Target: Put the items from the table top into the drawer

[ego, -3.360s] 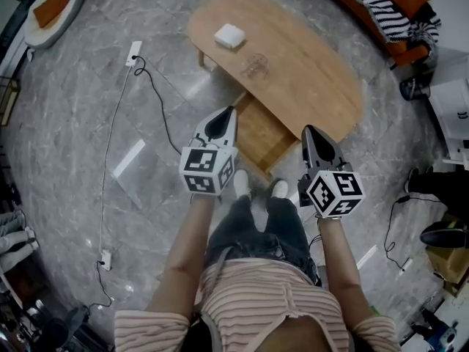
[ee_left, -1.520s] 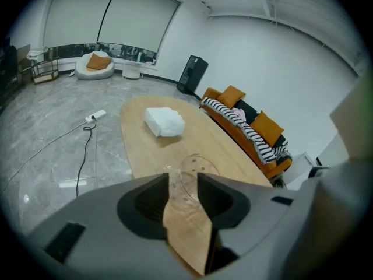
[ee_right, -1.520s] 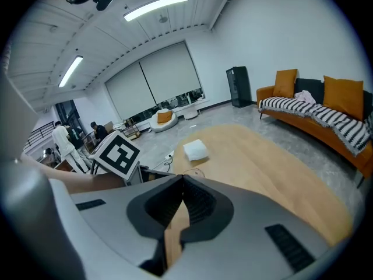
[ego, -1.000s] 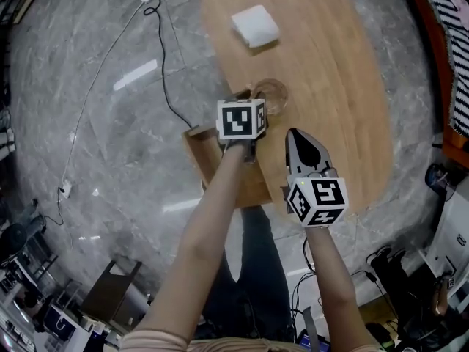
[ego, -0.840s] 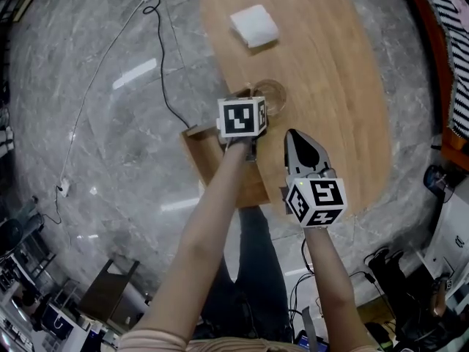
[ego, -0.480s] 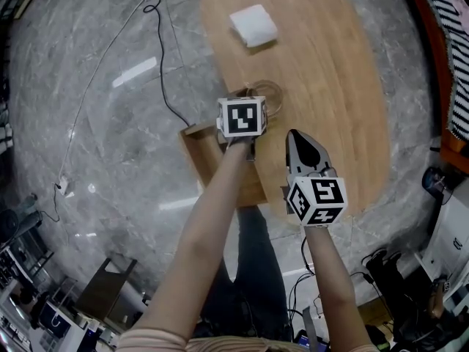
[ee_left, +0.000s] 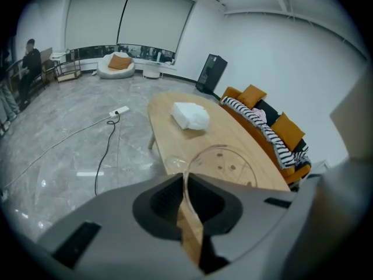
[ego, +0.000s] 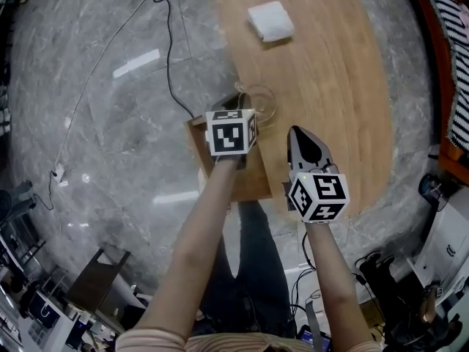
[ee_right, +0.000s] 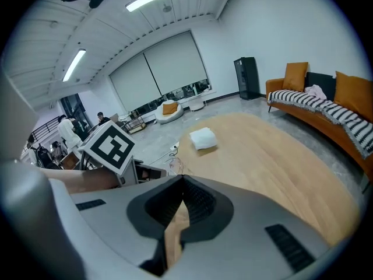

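At the near edge of the table (ego: 330, 86), I am closing the left gripper (ee_left: 185, 177) on the rim of a clear glass (ee_left: 224, 167). The thin wall is passing straight between the jaws, and the pads are already pinching it from both sides. From the head view, the glass is sitting at about one o'clock from the left gripper's marker cube, right on the table's edge. The open drawer (ego: 256, 178) is lying just below it, toward six o'clock. The right gripper (ee_right: 182, 178) is hanging over the table at about three o'clock from the left one, its jaws clenched together on nothing. A white folded pad (ego: 270, 20) is waiting far up the table at twelve o'clock, well apart from both grippers.

I am judging this as the grasp step for the first item — neither thing is in the drawer yet. Next I am expecting to lift the glass clear of the edge and carry it back toward six o'clock over the drawer. A pinch on one rim is a thin hold, so I am planning to keep the glass upright and lower it gently before letting go.
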`<state>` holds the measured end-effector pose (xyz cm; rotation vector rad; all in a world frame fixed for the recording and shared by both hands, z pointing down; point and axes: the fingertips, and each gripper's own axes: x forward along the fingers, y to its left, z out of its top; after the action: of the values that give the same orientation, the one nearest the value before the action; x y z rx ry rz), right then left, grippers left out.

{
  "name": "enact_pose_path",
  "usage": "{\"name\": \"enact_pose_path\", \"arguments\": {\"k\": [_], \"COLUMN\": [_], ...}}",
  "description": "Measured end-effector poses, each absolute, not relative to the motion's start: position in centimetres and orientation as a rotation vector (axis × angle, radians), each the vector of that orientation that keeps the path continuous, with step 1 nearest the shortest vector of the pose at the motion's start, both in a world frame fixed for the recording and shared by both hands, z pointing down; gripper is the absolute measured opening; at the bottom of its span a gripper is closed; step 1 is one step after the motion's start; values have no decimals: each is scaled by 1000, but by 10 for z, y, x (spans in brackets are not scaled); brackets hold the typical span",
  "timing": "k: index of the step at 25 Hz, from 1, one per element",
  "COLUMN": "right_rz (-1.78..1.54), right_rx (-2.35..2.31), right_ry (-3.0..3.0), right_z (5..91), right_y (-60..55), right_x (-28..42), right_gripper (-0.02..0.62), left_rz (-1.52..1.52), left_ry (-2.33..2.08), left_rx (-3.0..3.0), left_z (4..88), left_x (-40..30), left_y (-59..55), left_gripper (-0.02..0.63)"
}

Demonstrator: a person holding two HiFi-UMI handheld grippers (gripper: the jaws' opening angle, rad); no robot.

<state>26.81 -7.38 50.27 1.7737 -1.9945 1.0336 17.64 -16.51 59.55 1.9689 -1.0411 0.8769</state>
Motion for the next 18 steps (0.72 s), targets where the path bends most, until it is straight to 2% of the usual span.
{"name": "enact_pose_path", "arguments": {"k": [18], "right_rz": [974], "right_rx": [1613], "right_ry": [-2071], "right_z": [493], "right_y": [-74], "right_x": [155], "right_gripper": [9], "left_rz": [796], "left_ry": [-1197], "left_rx": [1952], "left_z": [556], "left_x": [30], "left_y": [-147], "left_gripper": [31]}}
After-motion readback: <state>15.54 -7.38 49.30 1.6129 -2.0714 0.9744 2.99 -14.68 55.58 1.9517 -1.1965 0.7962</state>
